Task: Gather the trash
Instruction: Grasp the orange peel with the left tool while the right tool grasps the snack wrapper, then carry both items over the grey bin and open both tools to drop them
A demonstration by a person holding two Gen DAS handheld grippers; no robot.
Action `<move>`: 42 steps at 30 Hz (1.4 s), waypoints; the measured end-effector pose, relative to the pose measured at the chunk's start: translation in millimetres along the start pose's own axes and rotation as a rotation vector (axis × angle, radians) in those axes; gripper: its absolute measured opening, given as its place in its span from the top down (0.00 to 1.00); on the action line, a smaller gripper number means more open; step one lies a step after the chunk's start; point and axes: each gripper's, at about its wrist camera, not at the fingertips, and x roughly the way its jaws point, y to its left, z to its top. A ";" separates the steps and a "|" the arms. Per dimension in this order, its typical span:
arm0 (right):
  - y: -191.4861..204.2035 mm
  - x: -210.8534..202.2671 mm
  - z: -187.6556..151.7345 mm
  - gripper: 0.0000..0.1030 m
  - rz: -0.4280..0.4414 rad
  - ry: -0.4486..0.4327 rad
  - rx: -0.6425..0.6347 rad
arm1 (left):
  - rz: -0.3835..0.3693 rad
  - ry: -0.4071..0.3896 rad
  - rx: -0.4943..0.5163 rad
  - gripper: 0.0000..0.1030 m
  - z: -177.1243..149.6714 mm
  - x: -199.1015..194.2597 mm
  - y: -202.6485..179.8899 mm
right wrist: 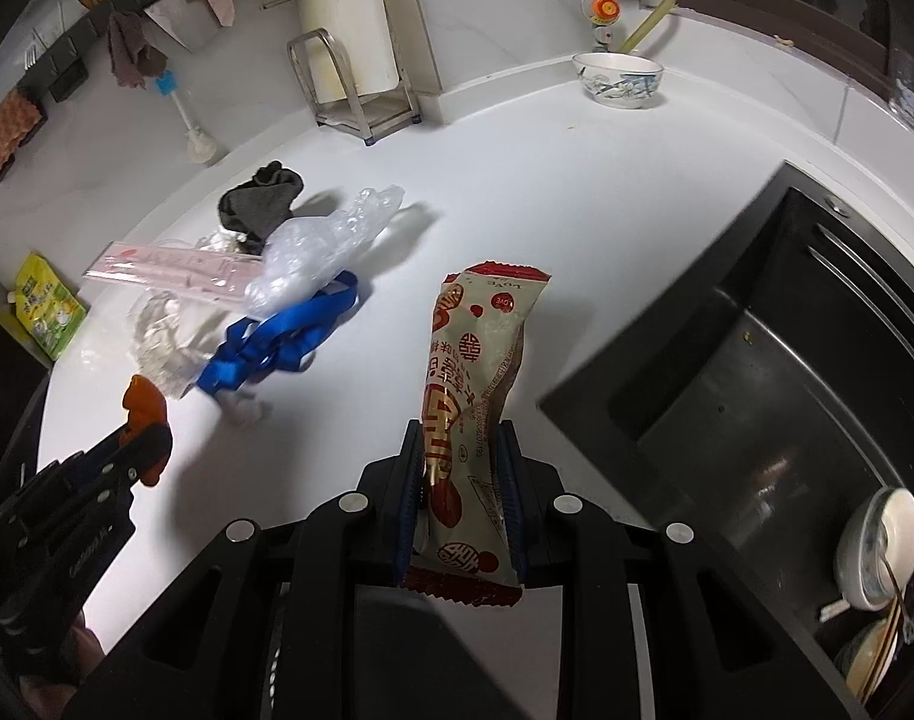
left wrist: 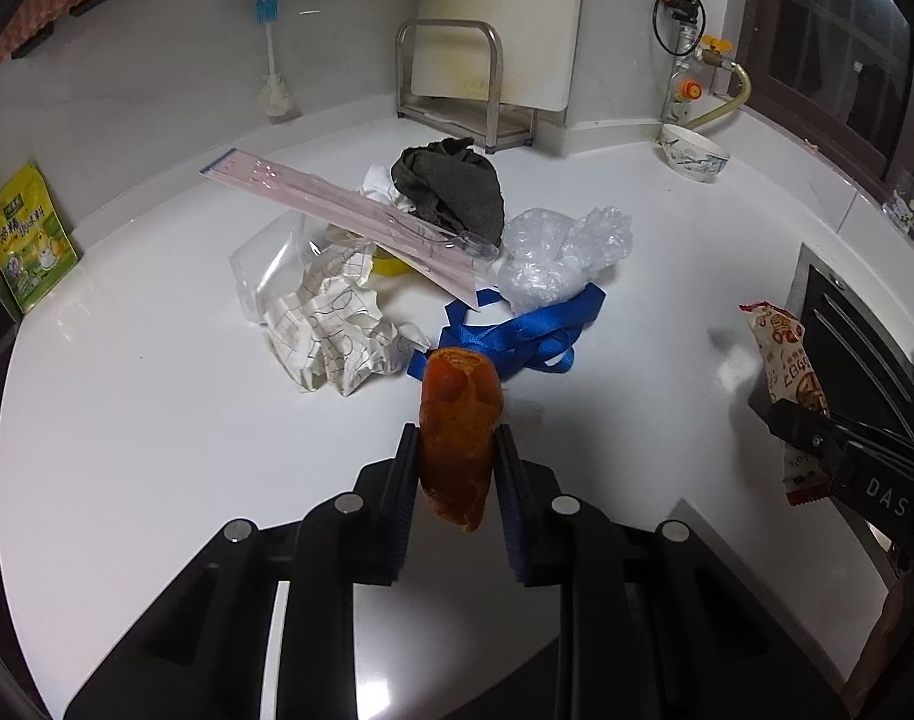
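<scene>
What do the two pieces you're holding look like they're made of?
Orange piece in the left gripper: matte, leathery, wrinkled, probably fruit peel. Snack wrapper in the right gripper: thin printed plastic film, creased, serrated ends.

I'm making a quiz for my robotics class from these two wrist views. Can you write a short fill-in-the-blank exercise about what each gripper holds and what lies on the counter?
1. The left gripper is shut on a piece of ____ peel.
2. The right gripper grips a red and white snack ____.
3. The strap lying on the counter is ____ in colour.
4. To the right of the counter there is a dark ____ with dishes in it.

Missing words: orange; wrapper; blue; sink
</scene>
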 end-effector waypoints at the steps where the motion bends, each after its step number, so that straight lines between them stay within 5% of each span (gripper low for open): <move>1: -0.2 -8.9 -5.4 0.77 -0.003 -0.002 -0.003 | 0.001 -0.001 0.003 0.76 -0.8 -4.5 -0.1; 22: -28.7 -121.7 -155.2 0.77 0.051 0.098 -0.018 | -0.042 0.050 0.067 0.76 -100.1 -104.7 -39.5; 42: -8.7 -50.8 -204.0 0.77 0.138 0.257 -0.039 | -0.048 0.219 0.098 0.75 -162.3 -68.5 -43.6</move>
